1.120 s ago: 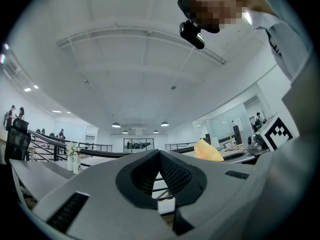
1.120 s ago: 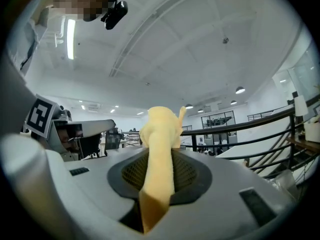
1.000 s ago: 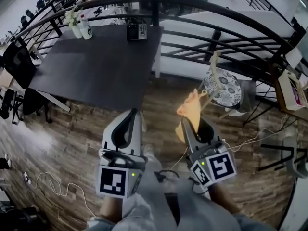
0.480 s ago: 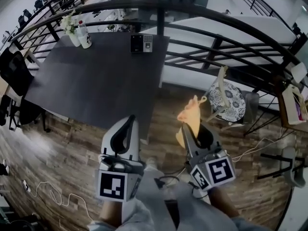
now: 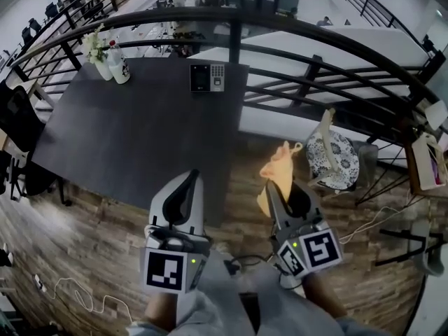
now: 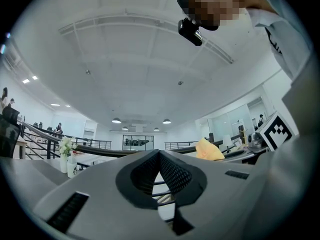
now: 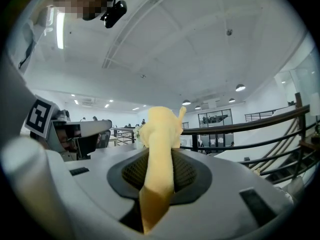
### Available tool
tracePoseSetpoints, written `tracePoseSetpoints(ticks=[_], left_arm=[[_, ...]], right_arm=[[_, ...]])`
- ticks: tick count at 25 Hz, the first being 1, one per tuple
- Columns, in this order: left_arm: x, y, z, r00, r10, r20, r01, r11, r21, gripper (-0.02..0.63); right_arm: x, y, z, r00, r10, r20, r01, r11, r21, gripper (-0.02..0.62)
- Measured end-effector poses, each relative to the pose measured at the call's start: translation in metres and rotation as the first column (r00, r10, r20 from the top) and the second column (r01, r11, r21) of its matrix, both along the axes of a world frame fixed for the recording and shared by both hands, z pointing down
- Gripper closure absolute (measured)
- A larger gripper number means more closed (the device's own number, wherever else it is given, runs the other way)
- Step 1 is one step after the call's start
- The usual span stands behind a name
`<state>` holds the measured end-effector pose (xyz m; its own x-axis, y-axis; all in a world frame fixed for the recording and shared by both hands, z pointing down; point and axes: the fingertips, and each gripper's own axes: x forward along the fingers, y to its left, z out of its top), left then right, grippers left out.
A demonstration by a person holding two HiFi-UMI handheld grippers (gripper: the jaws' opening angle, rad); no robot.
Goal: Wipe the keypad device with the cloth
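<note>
While you are standing back from the dark tabletop (image 5: 133, 131), a vase of flowers (image 5: 94, 47) and a bottle (image 5: 119, 63) are sitting together at its far left corner. Further right, the keypad device (image 5: 208, 78) is resting at the tabletop's far edge, just in front of the black railing (image 5: 294, 30) and well apart from both grippers. You are holding the left gripper (image 5: 190, 182) low, close to the tabletop's near edge. Its jaws are pressing together at the tips with nothing between them. To its right, you are holding the right gripper (image 5: 277, 191) over the wooden floor (image 5: 84, 215). Its jaws are pinching the yellow cloth (image 5: 278, 170), which is sticking out past the tips in a crumpled bunch. Neither the cloth nor either gripper is touching the keypad device. At the far right, a chair with a patterned cushion (image 5: 332, 152) is standing on the floor beside the railing.
</note>
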<state>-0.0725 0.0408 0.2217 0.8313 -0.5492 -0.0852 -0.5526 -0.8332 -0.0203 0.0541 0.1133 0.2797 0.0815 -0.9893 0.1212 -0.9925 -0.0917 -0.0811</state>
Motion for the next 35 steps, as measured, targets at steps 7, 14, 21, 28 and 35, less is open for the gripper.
tracePoseSetpoints(ticks=[7,14,21,28,35], left_arm=[[0.002,-0.03,0.007,1.0,0.015,0.003,-0.015,1.0,-0.012,0.598],[-0.003,-0.037,0.002,1.0,0.022,-0.008,-0.022,1.0,-0.001,0.598],[-0.017,-0.039,0.004,1.0,-0.01,-0.004,0.01,1.0,0.004,0.598],[-0.024,-0.053,0.005,0.998,-0.06,0.005,0.06,0.998,0.004,0.598],[-0.025,-0.086,0.009,0.99,-0.142,0.011,0.142,0.99,-0.004,0.598]], right_arm=[[0.004,-0.027,0.006,1.0,0.024,0.012,-0.024,1.0,-0.003,0.494],[0.004,-0.038,0.005,1.0,0.028,0.013,-0.027,1.0,-0.01,0.494],[0.002,-0.047,0.005,1.0,0.003,-0.01,-0.003,1.0,-0.02,0.494],[0.01,-0.074,0.003,0.999,-0.028,-0.026,0.028,1.0,-0.005,0.494],[0.03,-0.113,0.012,0.997,-0.073,-0.036,0.071,0.997,-0.036,0.494]])
